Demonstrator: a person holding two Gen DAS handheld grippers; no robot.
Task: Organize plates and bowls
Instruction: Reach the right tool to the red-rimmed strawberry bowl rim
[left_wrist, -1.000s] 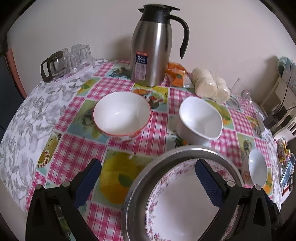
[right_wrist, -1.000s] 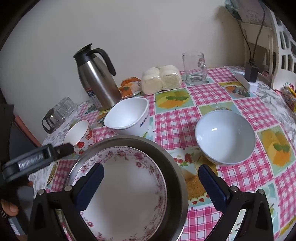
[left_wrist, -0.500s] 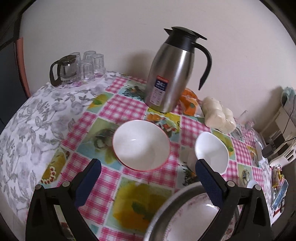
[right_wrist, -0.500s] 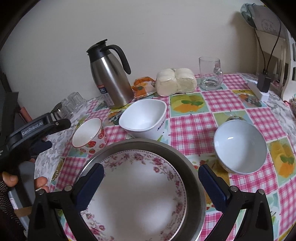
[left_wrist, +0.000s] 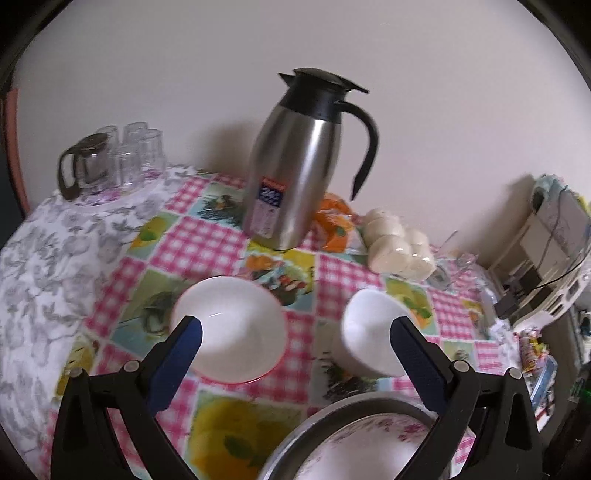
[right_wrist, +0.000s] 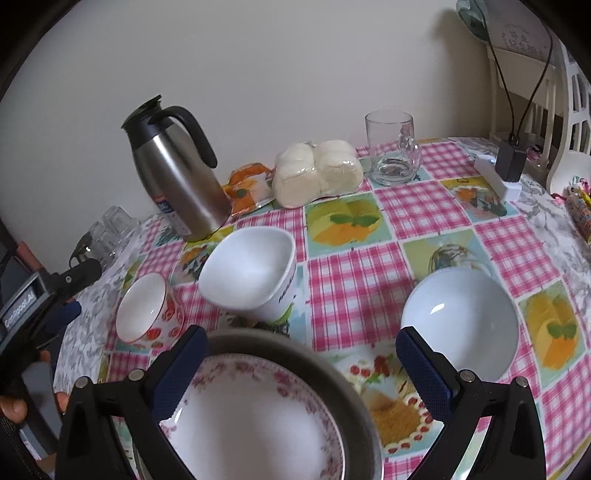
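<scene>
A pink-flowered plate (right_wrist: 255, 421) lies inside a steel basin (right_wrist: 354, 402) at the table's near edge, also visible as the plate (left_wrist: 369, 454) in the basin (left_wrist: 332, 413). A red-rimmed strawberry bowl (left_wrist: 232, 328) (right_wrist: 147, 314) sits left of a square white bowl (left_wrist: 373, 332) (right_wrist: 251, 273). A pale blue bowl (right_wrist: 461, 321) rests at the right. My left gripper (left_wrist: 295, 343) hangs open above the red-rimmed bowl and the square bowl. My right gripper (right_wrist: 301, 358) is open over the basin's far rim, holding nothing.
A steel thermos jug (left_wrist: 299, 173) (right_wrist: 177, 170) stands at the back. Beside it lie an orange packet (right_wrist: 247, 188) and wrapped buns (right_wrist: 317, 173). A glass mug (right_wrist: 391, 151), a teapot with glasses (left_wrist: 110, 158) and a charger (right_wrist: 509, 166) line the table's edges.
Both grippers have pulled back and risen from the basin. The left view has swung up and left, so the red-rimmed bowl now sits between its fingers. Both stay open.
</scene>
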